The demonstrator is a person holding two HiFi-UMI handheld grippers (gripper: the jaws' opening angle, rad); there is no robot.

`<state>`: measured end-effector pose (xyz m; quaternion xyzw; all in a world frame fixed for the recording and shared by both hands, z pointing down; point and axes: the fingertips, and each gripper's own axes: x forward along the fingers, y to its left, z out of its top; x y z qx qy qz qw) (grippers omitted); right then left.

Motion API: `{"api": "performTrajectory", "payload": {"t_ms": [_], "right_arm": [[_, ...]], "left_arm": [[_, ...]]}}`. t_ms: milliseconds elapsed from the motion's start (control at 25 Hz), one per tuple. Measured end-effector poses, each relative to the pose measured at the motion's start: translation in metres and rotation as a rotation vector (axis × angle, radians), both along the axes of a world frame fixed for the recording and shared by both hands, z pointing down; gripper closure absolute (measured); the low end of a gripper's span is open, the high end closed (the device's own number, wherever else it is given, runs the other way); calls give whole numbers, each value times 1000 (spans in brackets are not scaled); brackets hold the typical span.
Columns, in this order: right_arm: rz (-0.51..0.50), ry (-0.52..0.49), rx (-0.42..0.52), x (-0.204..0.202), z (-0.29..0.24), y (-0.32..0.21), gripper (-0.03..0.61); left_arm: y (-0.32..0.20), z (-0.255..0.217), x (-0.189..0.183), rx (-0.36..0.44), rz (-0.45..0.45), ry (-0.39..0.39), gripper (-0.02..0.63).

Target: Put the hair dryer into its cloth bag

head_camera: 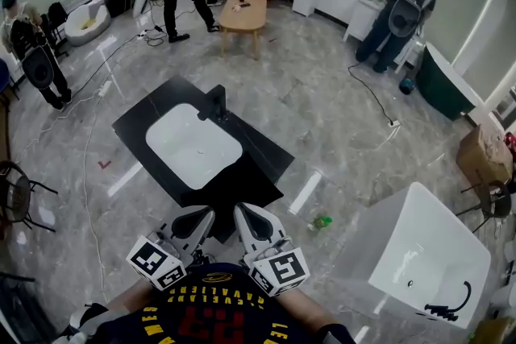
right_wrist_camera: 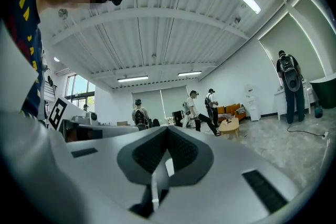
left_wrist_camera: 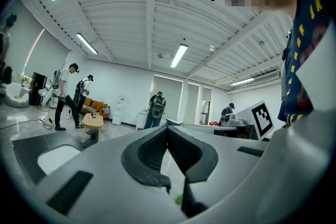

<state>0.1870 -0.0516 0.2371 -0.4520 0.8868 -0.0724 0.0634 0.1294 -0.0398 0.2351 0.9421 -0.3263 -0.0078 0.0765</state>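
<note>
Below the sink [head_camera: 193,145], near the person's chest, the left gripper [head_camera: 203,215] and the right gripper [head_camera: 244,213] are both closed, with nothing between the jaws. Neither the hair dryer nor the bag shows in any view. This fits two stages: both are waiting somewhere out of view, or the hair dryer is already in the bag and put away. For either one, I judge it best to hold the grippers level and clear of the desk [head_camera: 266,161] around the sink. Count: two grippers, one sink, one faucet [head_camera: 216,102] behind the sink, one desk, no hair dryer, no bag.
</note>
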Motion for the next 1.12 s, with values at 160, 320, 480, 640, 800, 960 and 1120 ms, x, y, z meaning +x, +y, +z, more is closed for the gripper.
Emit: {"api": "performTrajectory", "payload": {"t_ms": [160,320,480,640,800,960,1120], "right_arm": [[-7,4,3,-1,2,-3,571],[-8,9,7,-1,0,-8,571],[-12,7,4,-1,2,-9,571],[-9,9,1,2,0,-8,571],[-12,6,-9,4,2,-8,571],[-17,0,-18,5,3,-8,571],[-15,-6,-18,6,4,-10,571]], "left_arm": [[-4,1,1,-2,-3,-1,611],[-9,1,2,2,0,-6,611],[-9,2,4,2,4,-12,611],[-8,2,7,-5,8,-14,611],[-8,3,10,-12,10,-18,611],[-8,4,11,-19,6,-20,611],[-10,4,11,-18,6,-22,611]]}}
